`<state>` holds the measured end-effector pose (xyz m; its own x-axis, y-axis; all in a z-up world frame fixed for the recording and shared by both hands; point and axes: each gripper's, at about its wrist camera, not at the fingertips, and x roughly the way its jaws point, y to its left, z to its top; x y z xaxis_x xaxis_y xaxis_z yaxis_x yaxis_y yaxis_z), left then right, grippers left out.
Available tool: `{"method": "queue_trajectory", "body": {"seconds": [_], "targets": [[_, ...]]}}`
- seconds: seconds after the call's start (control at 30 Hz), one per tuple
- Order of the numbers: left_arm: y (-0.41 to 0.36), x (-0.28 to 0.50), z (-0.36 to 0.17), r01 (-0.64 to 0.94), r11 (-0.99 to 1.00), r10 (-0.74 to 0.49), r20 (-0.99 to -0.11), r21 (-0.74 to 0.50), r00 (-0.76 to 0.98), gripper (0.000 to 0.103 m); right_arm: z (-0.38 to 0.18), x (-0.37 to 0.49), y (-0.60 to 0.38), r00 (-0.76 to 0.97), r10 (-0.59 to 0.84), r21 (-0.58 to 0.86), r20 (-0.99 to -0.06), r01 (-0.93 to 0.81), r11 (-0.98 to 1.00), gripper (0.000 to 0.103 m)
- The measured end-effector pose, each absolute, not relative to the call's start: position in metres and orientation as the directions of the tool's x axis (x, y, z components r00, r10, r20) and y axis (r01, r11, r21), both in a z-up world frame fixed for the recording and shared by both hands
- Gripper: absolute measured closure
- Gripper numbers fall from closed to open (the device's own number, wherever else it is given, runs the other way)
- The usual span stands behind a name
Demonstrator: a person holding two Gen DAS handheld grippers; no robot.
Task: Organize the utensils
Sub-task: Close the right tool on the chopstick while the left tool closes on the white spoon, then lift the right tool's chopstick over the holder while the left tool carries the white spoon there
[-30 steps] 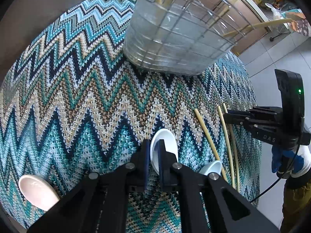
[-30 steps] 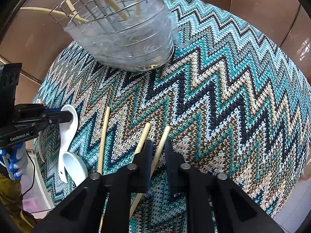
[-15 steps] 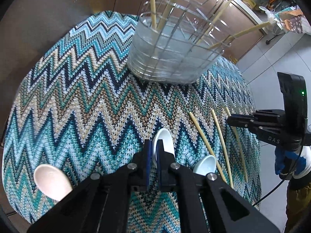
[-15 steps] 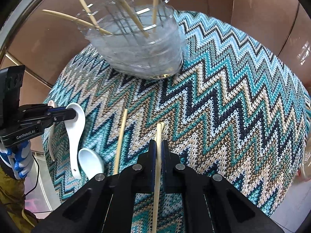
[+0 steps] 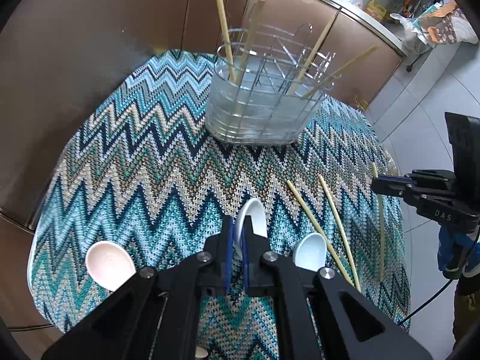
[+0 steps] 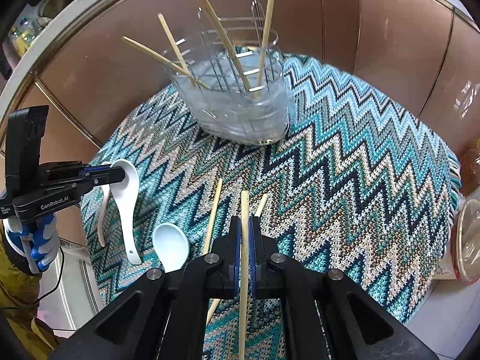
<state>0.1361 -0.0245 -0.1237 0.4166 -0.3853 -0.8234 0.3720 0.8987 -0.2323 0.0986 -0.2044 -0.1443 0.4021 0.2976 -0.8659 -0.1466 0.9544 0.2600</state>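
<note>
White spoon (image 5: 250,219) clamped in left gripper (image 5: 237,234) jaws, chopstick (image 6: 244,240) in right gripper (image 6: 245,237) jaws.

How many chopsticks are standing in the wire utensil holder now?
4, all inside the wire utensil holder: one leaning far left, one left, one centre, one right.

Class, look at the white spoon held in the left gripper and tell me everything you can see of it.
The white spoon looks like glossy ceramic, a Chinese soup spoon with a deep oval bowl and a long grooved handle ending in a small hole. The left gripper is shut on its bowl end, so the handle hangs down, clear of the zigzag cloth. Only the pads touch it. A pale blue spoon lies beneath, nearby.
</note>
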Motion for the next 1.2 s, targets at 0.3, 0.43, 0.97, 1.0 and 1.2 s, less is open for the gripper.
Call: {"method": "queue_trajectory", "body": {"seconds": [0.3, 0.43, 0.97, 1.0, 1.2], "targets": [[-0.017, 0.123, -0.107, 0.368, 0.902, -0.388, -0.793, -0.223, 0.469, 0.098, -0.118, 0.069, -0.21, 0.485, 0.291, 0.256, -0.824, -0.139, 0.957, 0.098], [-0.011, 0.114, -0.098, 0.368, 0.902, -0.394, -0.779, -0.226, 0.487, 0.098, -0.106, 0.063, -0.201, 0.516, 0.281, 0.248, -0.809, -0.134, 0.96, 0.098], [0.01, 0.087, -0.068, 0.349, 0.916, -0.375, -0.734, -0.199, 0.566, 0.098, -0.063, 0.041, -0.168, 0.598, 0.28, 0.211, -0.751, -0.185, 0.96, 0.098], [0.01, 0.086, -0.066, 0.347, 0.917, -0.373, -0.732, -0.197, 0.57, 0.098, -0.062, 0.04, -0.168, 0.601, 0.282, 0.211, -0.748, -0.187, 0.959, 0.098], [0.009, 0.083, -0.049, 0.337, 0.925, -0.358, -0.703, -0.177, 0.615, 0.098, -0.045, 0.034, -0.168, 0.651, 0.298, 0.219, -0.698, -0.202, 0.955, 0.098]]}}
